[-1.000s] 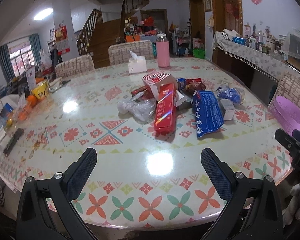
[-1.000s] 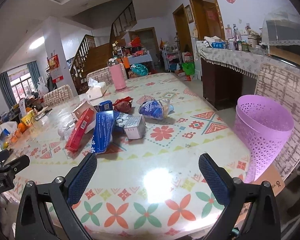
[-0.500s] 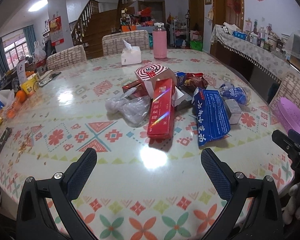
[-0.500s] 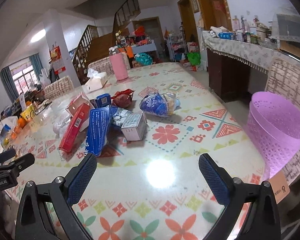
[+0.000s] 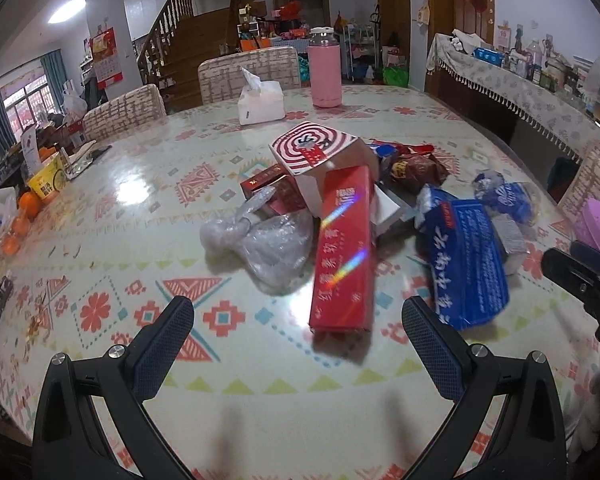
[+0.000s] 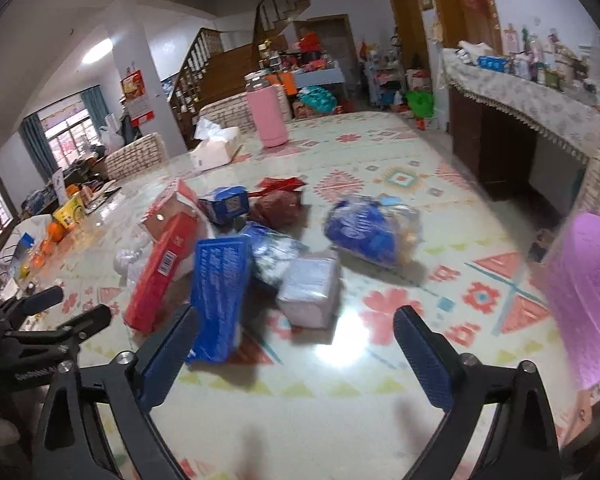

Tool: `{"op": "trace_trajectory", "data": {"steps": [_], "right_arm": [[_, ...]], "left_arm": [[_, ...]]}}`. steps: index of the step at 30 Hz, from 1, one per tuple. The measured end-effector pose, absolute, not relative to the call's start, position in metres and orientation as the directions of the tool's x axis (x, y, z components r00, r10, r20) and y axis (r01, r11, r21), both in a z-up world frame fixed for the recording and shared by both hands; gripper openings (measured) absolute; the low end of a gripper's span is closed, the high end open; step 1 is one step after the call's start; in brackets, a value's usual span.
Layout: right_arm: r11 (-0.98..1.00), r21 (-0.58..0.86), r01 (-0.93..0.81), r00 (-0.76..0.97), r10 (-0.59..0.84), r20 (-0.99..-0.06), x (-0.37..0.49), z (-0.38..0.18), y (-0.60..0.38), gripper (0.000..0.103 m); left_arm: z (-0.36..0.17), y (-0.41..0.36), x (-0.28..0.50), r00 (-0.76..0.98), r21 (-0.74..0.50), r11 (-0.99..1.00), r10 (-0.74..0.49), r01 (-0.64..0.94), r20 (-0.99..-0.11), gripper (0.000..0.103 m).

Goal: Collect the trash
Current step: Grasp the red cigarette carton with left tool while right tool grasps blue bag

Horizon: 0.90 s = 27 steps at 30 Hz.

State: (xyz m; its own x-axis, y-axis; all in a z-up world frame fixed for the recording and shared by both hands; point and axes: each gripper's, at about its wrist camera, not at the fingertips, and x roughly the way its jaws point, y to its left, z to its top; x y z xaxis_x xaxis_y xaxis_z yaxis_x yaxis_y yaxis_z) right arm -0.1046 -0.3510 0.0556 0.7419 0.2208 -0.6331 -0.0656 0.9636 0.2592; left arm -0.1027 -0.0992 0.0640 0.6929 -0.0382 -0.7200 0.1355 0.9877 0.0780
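trash pile on patterned table; left tool wide, empty; right tool closing, empty.

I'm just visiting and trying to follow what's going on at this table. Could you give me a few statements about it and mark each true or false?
1. The long red box lies flat on the table, beside a crumpled clear plastic bag. True.
2. The left tool is clamped on the red box. False: it is open, with nothing between its fingers.
3. The pink bottle stands upright. True.
4. The purple basket stands in the middle of the trash pile. False: it is off at the table's edge.
5. The right tool holds the blue packet. False: its jaws are closing, empty.
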Motion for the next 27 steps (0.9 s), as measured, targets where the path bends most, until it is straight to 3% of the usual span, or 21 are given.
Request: {"op": "trace_trajectory", "data": {"steps": [3, 10, 13, 17, 19, 25, 27], "right_arm": [[0.948, 0.299, -0.111, 0.706, 0.287, -0.647, -0.085, 0.052, -0.34, 0.079], [0.947, 0.281, -0.154, 0.687, 0.307, -0.659, -0.052, 0.041, -0.31, 0.077], [0.949, 0.272, -0.161, 0.68, 0.306, -0.666, -0.043, 0.039, -0.304, 0.072], [0.94, 0.299, -0.163, 0.65, 0.33, -0.685, -0.036, 0.03, -0.303, 0.055], [0.93, 0.33, -0.161, 0.643, 0.353, -0.68, -0.034, 0.026, -0.307, 0.054], [0.913, 0.375, -0.158, 0.667, 0.379, -0.642, -0.044, 0.039, -0.322, 0.051], [0.91, 0.384, -0.156, 0.677, 0.382, -0.629, -0.05, 0.044, -0.327, 0.051]], "left_arm": [[0.061, -0.093, -0.093, 0.674, 0.045, 0.988, -0.066, 0.146, -0.736, 0.103], [0.053, -0.087, -0.071, 0.639, -0.003, 0.987, -0.105, 0.158, -0.762, 0.103], [0.049, -0.088, -0.063, 0.62, -0.014, 0.986, -0.116, 0.166, -0.776, 0.103], [0.044, -0.094, -0.053, 0.606, -0.025, 0.98, -0.141, 0.196, -0.783, 0.103], [0.042, -0.098, -0.048, 0.603, -0.02, 0.978, -0.143, 0.205, -0.785, 0.103], [0.029, -0.112, -0.031, 0.562, -0.028, 0.969, -0.166, 0.246, -0.81, 0.083], [0.025, -0.115, -0.027, 0.55, -0.025, 0.97, -0.157, 0.24, -0.82, 0.065]]}}
